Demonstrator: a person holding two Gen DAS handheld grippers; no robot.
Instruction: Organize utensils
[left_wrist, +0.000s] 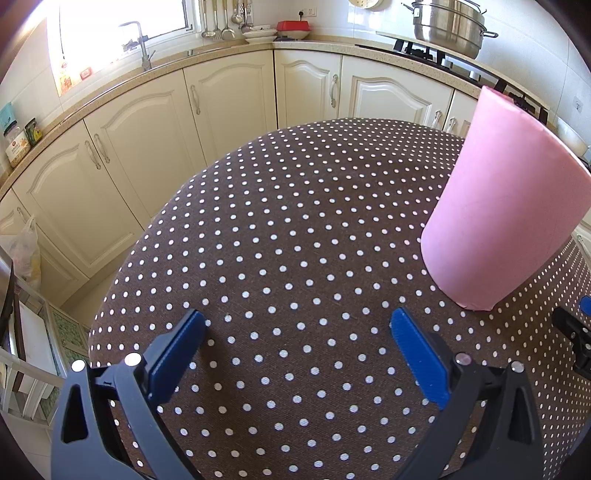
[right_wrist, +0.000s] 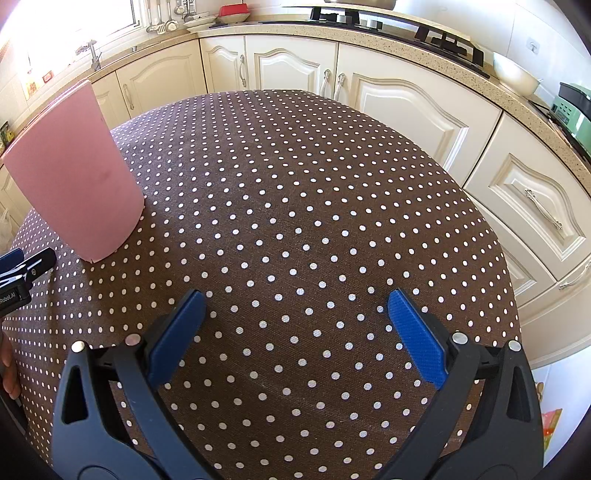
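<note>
A pink cylindrical holder (left_wrist: 506, 206) stood upright on the round table (left_wrist: 295, 229), between the two grippers: to the right of the left gripper (left_wrist: 297, 325) and to the left of the right gripper (right_wrist: 295, 306). Its wall was smooth, matte and opaque, widening slightly toward the rim; a vertical seam or corner edge showed near its base. Its interior was hidden in both views, so its contents could not be told.

The table was covered by a brown woven cloth printed with regular white dots. Both grippers hovered low over this cloth with their fingers spread wide apart and nothing between them. Each finger was a black plastic frame with metal pins, faced with a blue ribbed pad (left_wrist: 419, 360).

Behind the table ran cream cabinets (left_wrist: 229, 107) with raised arched panels and metal handles, under a speckled stone counter.

The left wrist view alone showed a large stainless steamer pot (left_wrist: 448, 27) on the hob, a chrome tap (left_wrist: 142, 46) under a bright window, jars (left_wrist: 16, 142) on the counter at far left, and a plastic bag (left_wrist: 22, 251) by the cabinets. The right wrist view alone showed a white bowl (right_wrist: 515, 77) and a green appliance (right_wrist: 572, 110) on the right-hand counter. Each view caught the tip of the other gripper at its edge. Hanging ladles (left_wrist: 221, 22) and a red-lidded dish (left_wrist: 293, 28) appeared in both.
</note>
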